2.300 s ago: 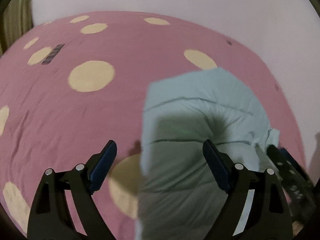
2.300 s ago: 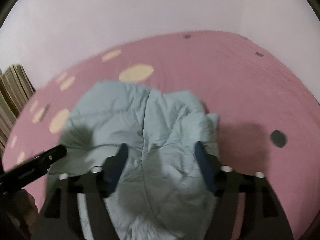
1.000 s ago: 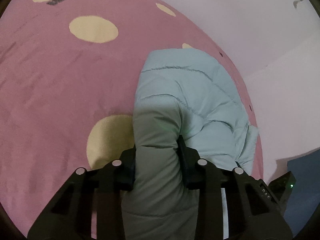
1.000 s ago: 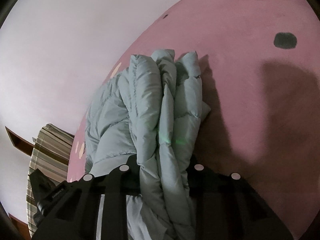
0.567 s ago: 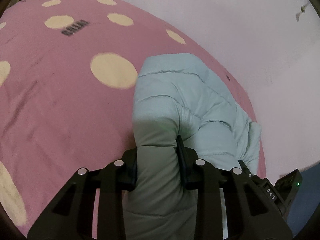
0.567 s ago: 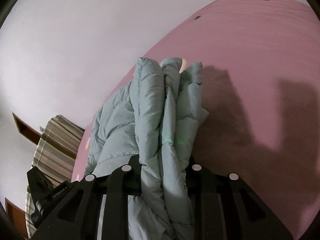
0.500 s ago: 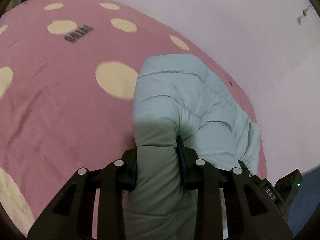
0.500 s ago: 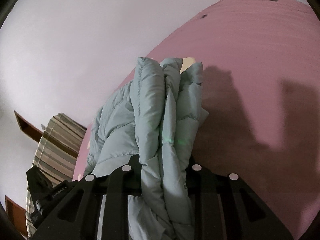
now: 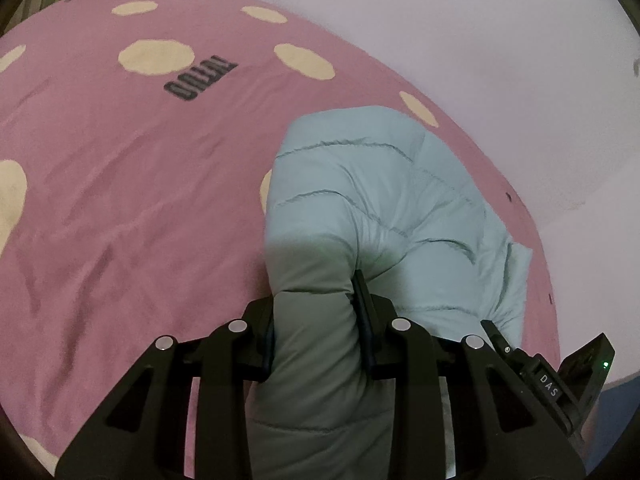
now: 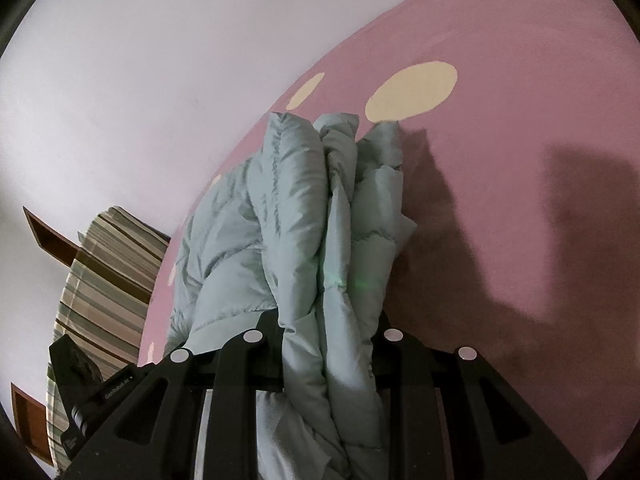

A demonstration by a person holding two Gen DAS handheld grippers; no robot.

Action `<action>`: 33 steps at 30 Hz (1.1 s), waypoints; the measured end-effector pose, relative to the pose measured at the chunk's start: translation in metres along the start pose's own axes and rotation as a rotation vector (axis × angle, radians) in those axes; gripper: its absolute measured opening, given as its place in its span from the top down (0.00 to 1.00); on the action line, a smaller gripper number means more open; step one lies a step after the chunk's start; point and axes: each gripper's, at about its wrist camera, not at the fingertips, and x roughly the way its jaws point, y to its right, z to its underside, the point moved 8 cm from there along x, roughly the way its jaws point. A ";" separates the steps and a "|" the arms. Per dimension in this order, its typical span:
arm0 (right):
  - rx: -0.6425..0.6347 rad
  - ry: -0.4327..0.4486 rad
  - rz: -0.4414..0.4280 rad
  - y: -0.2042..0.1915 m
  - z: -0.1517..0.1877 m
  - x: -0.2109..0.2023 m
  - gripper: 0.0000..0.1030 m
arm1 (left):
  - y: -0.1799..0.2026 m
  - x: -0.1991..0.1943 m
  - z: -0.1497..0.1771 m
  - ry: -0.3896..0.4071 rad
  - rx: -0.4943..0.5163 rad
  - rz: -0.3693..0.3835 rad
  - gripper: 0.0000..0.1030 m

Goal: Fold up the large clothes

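A pale blue quilted puffer jacket (image 9: 360,200) lies bunched on a pink bed sheet (image 9: 120,200). My left gripper (image 9: 316,304) is shut on a thick fold of the jacket at its near edge. In the right wrist view my right gripper (image 10: 328,328) is shut on several bunched layers of the jacket (image 10: 304,216), which hang in front of me above the sheet (image 10: 520,120). The other gripper shows at the lower right of the left wrist view (image 9: 552,384) and at the lower left of the right wrist view (image 10: 92,404).
The sheet has cream dots (image 9: 156,56) and a dark printed label (image 9: 198,80). A pale wall (image 9: 440,20) borders the bed on the far side. Striped fabric (image 10: 108,280) and brown wood (image 10: 44,236) show at the left of the right wrist view.
Both grippers closed on the jacket and lifted its edges. In the last half second both moved with the jacket across the bed, so more dots and the printed label show.
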 end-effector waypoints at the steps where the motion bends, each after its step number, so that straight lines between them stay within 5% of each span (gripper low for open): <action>1: -0.003 -0.003 0.004 -0.001 0.000 0.003 0.77 | -0.002 0.002 0.001 -0.001 0.000 -0.002 0.69; 33: 0.033 -0.027 0.008 0.016 0.002 0.013 0.67 | -0.006 0.003 0.003 0.024 0.049 -0.036 0.62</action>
